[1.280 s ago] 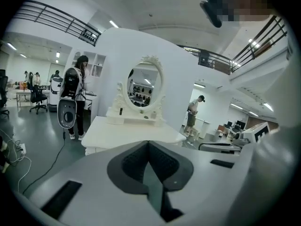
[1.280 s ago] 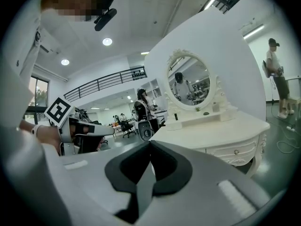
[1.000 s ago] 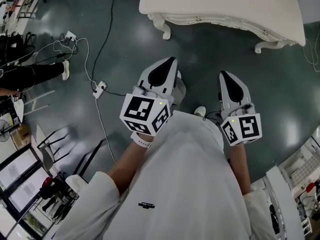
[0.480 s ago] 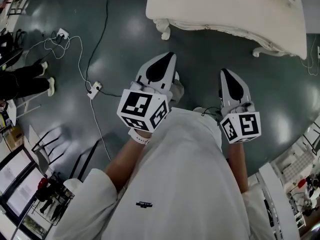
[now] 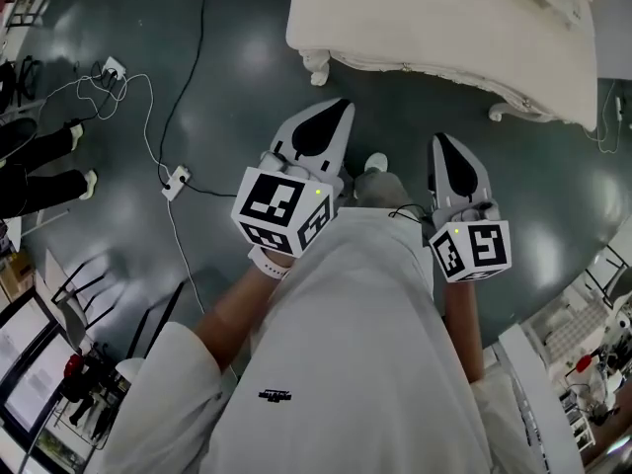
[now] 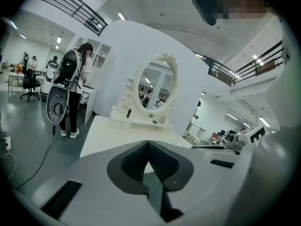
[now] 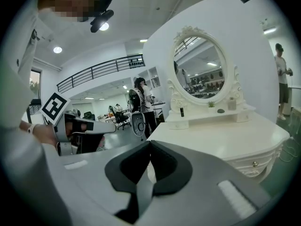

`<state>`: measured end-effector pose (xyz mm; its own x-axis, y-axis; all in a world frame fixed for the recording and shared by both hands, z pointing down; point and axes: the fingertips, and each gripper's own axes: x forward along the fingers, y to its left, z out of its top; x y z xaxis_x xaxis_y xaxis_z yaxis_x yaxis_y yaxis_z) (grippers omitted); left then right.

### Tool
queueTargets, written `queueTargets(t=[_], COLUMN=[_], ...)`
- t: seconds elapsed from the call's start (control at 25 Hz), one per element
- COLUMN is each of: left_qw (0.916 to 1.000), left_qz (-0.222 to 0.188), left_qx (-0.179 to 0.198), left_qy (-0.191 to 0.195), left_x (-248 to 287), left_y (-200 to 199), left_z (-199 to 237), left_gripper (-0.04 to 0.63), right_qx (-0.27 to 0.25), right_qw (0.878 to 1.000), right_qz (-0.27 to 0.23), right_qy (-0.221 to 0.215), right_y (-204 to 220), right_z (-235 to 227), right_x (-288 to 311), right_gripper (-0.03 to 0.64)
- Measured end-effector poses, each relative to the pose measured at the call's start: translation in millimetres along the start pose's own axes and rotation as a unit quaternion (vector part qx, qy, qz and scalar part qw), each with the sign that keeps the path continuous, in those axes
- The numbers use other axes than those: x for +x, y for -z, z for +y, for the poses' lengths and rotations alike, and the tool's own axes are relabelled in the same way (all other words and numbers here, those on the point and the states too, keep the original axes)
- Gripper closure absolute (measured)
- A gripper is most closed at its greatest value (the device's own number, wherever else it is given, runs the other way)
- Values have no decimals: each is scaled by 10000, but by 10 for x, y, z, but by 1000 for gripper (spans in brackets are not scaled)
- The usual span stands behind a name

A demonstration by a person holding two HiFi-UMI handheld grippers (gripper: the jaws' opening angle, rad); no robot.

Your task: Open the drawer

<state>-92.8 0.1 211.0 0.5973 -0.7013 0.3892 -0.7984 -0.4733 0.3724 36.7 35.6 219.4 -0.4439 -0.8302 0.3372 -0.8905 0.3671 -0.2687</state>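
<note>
A white dressing table (image 5: 444, 28) with carved legs stands ahead on the dark floor. Its drawer front with a small knob (image 7: 254, 164) shows below the tabletop in the right gripper view. An oval mirror (image 7: 200, 67) stands at the back of the tabletop (image 6: 106, 135). My left gripper (image 5: 331, 117) is shut with nothing in it and hangs in the air short of the table's front edge. My right gripper (image 5: 444, 151) is level with it, also shut and empty. Neither touches the table.
A cable and power strip (image 5: 173, 181) lie on the floor to the left. A person's legs (image 5: 39, 186) show at the far left, and another person (image 6: 75, 88) stands beside the table. Shelving (image 5: 583, 344) fills the lower right.
Both grippers and the person holding them have moved forward towards the dressing table, which now sits a little nearer and more to the right. Both pairs of jaws stayed shut.
</note>
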Motion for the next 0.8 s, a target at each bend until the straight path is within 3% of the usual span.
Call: queueTargets(t=[0.44,0.6,0.8], left_qw=[9986,9973,9961], left_qz=[235,430,518], left_qx=[-76,-134,-193], left_qy=[-468,-572,-681], left_x=[289,330,420], left_y=[114,287,392], left_z=[-66,-118,-91], left_gripper=[586,586,586], right_qx=[184,278,148], right_qw=[9991,9983,9986], right_qz=[197,293,417], right_qy=[-312,-416,-297], right_y=[91,219,352], right_z=[-347,-397,-547], right_x=[393,430,517], right_gripper=[601,568,551])
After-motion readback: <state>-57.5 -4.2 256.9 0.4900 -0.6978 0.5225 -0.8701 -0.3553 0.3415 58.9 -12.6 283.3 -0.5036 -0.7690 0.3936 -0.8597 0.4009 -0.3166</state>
